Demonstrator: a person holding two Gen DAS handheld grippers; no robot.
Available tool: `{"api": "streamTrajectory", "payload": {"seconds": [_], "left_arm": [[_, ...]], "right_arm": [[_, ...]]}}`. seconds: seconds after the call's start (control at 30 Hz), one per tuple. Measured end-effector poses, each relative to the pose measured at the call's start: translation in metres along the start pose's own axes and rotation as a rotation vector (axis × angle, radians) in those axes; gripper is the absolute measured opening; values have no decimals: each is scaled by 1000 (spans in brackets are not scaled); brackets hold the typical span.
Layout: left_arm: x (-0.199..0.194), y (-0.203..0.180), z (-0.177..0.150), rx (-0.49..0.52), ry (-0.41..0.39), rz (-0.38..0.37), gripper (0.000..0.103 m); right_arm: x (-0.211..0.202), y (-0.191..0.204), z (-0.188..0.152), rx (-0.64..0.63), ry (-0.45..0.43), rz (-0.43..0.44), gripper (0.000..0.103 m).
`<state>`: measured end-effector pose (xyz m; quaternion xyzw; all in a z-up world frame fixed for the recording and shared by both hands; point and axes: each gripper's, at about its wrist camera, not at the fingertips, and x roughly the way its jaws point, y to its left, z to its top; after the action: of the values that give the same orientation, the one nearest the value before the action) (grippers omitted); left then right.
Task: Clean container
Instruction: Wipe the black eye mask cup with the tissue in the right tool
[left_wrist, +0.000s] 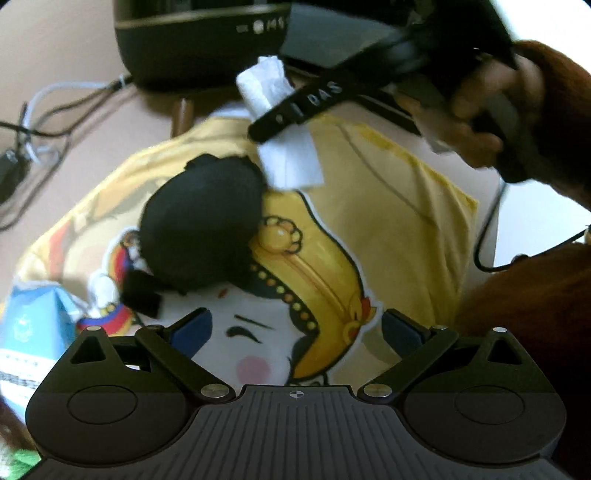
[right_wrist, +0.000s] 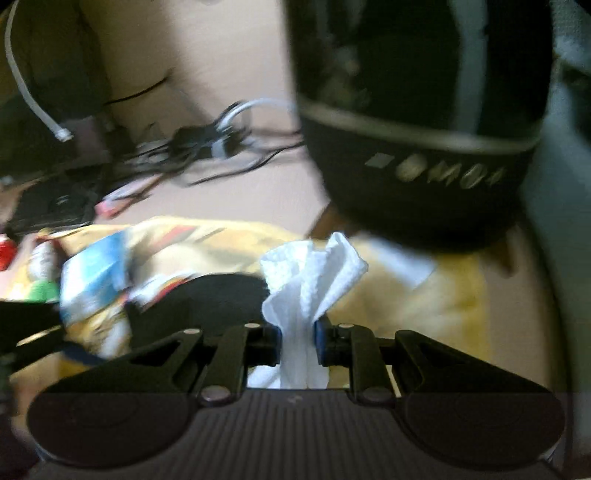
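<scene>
My right gripper is shut on a crumpled white tissue. In the left wrist view the right gripper hangs above the yellow cartoon-print cloth with the tissue in it. A round black container lies on that cloth, just left of and below the tissue; it shows dark and blurred in the right wrist view. My left gripper is open and empty, low over the cloth, in front of the container.
A large black appliance with a gold band stands behind the cloth, close in the right wrist view. A blue-white carton sits at the left. Cables and plugs lie on the beige surface at the left.
</scene>
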<state>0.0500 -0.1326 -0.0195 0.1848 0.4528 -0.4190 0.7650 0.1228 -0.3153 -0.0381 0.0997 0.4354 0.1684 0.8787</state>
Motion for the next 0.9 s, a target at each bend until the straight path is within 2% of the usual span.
{"api": "streamTrajectory", "payload": {"seconds": [0.13, 0.27, 0.4, 0.6, 0.73, 0.83, 0.9], "left_arm": [[-4, 21, 3, -117, -48, 38, 101], [10, 39, 11, -219, -28, 63, 101], [13, 35, 14, -200, -4, 93, 101], [15, 31, 15, -202, 14, 134, 101], [17, 30, 15, -203, 23, 133, 101], [17, 30, 14, -205, 34, 138, 101], [17, 29, 13, -207, 42, 145, 101]], "right_arm": [[11, -7, 14, 65, -39, 29, 18], [26, -10, 25, 117, -63, 51, 18], [42, 0, 17, 67, -31, 19, 18], [26, -6, -7, 0, -5, -109, 22], [12, -13, -17, -6, -23, -166, 21], [0, -9, -16, -20, -51, -169, 14], [-7, -3, -12, -17, -52, -102, 14]]}}
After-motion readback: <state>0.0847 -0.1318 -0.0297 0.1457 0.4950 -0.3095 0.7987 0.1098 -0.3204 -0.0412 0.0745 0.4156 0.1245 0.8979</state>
